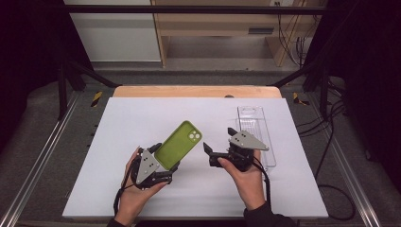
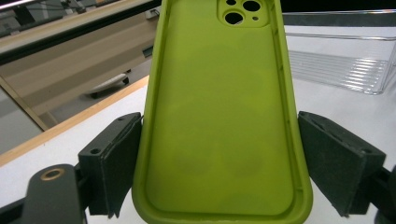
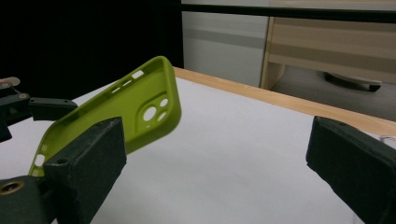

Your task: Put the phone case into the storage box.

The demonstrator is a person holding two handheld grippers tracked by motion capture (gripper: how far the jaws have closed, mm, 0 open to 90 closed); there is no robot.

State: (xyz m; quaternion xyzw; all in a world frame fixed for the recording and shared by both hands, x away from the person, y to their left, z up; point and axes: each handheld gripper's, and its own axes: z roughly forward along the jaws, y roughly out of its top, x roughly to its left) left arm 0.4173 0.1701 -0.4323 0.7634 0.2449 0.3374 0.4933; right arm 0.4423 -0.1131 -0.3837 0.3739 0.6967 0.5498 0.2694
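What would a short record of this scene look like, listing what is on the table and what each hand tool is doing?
Held item: green phone case, hollow side up, camera holes at its far end
Left gripper: jaws closed on the case's two long edges, lifting it tilted above the table
Right gripper: jaws open, nothing between them, beside the case
Other item: clear plastic tray, lying flat behind the right gripper
Surface: white table with a wooden far edge

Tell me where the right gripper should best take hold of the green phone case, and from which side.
Probably the free camera-hole end of the phone case, across its two long edges. The left gripper already clamps the bottom end by those edges, so the case juts up and away, tilted above the table. The right gripper, jaws open, would best come in from the case's right.
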